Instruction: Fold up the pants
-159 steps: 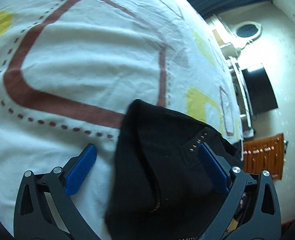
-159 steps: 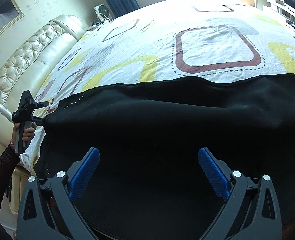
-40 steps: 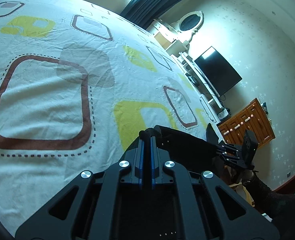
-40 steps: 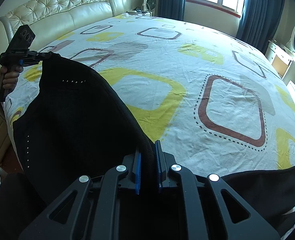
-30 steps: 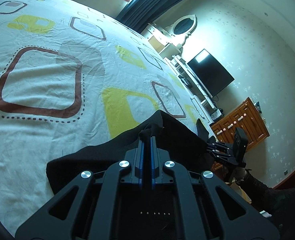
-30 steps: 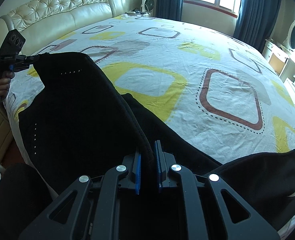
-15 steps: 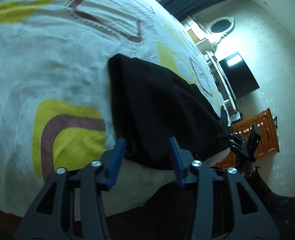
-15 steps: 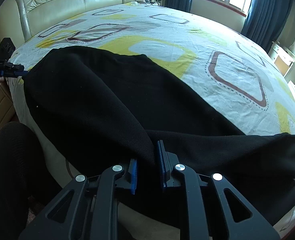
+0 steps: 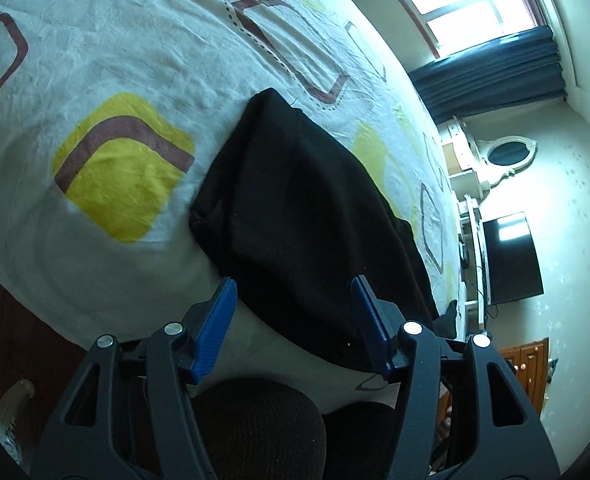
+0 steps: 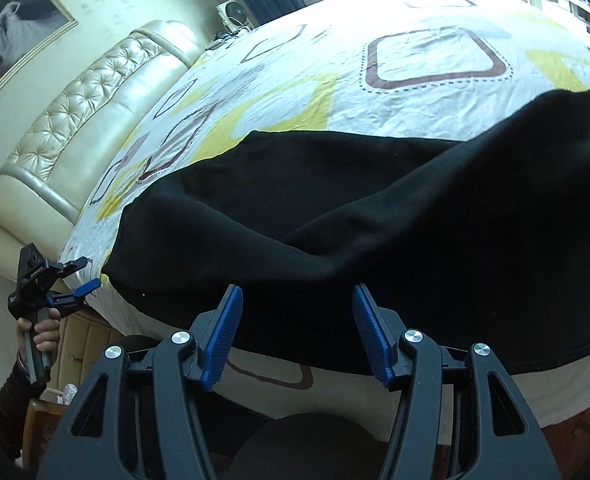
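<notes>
The black pants [image 9: 307,208] lie doubled over on the patterned bed sheet [image 9: 95,60], along the bed's near edge. My left gripper [image 9: 292,282] hovers just short of their near end, jaws opening, blue pads clear of the cloth. In the right wrist view the pants [image 10: 375,208] spread wide, one layer draped over another. My right gripper [image 10: 295,289] stands at their near hem, jaws opening, nothing pressed between the pads. The left gripper [image 10: 90,271] shows there too, open at the pants' left corner, held by a hand [image 10: 39,332].
A tufted cream headboard [image 10: 75,120] runs along the bed's far left. A television [image 9: 511,260], a wooden dresser [image 9: 527,364] and a curtained window [image 9: 475,4] stand beyond the bed. The person's dark-clad knee [image 9: 255,420] is under the grippers.
Both grippers, shut on the lifted pants a second ago, lowered the cloth onto the bed, let go and now stand open. Both rolled and drew back to the bed's edge.
</notes>
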`<state>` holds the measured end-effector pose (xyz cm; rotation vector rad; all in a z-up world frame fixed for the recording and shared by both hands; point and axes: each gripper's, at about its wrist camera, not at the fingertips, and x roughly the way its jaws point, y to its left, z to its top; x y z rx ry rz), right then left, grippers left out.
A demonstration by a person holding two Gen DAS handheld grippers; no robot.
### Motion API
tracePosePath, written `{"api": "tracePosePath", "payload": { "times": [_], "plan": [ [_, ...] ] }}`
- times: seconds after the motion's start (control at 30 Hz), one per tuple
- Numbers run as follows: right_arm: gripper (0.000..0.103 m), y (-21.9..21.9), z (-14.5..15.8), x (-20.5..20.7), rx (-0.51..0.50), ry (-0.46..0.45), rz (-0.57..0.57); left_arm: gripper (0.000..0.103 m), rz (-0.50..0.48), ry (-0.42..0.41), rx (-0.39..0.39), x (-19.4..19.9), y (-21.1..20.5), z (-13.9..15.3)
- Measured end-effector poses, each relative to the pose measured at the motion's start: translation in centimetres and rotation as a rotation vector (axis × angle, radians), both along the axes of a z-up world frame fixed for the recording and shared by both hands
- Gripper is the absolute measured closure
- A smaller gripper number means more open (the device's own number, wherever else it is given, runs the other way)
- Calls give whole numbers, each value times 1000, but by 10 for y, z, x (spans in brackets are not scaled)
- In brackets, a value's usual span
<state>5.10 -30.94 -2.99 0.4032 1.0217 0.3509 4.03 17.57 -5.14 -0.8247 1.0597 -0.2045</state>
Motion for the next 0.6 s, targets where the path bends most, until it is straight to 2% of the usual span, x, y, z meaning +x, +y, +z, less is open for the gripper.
{"api": "tracePosePath", "payload": {
  "times": [0.1, 0.17, 0.2, 0.37, 0.47, 0.6],
  "plan": [
    [46, -4, -4, 0, 60, 27, -16, 45, 35, 55, 12, 6, -9, -11],
    [46, -7, -6, 1, 108, 42, -32, 45, 49, 85, 78, 11, -13, -14],
    [46, -9, -7, 1, 126, 49, -39, 45, 64, 87, 86, 12, -13, -15],
    [46, -16, -13, 1, 157, 77, -72, 45, 179, 143, 9, 10, -6, -11],
    [46, -18, -14, 1, 167, 84, -78, 45, 242, 117, 8, -2, -4, 2],
    [46, -17, -16, 1, 167, 86, -72, 45, 220, 51, 72, 0, -13, 18]
  ]
}}
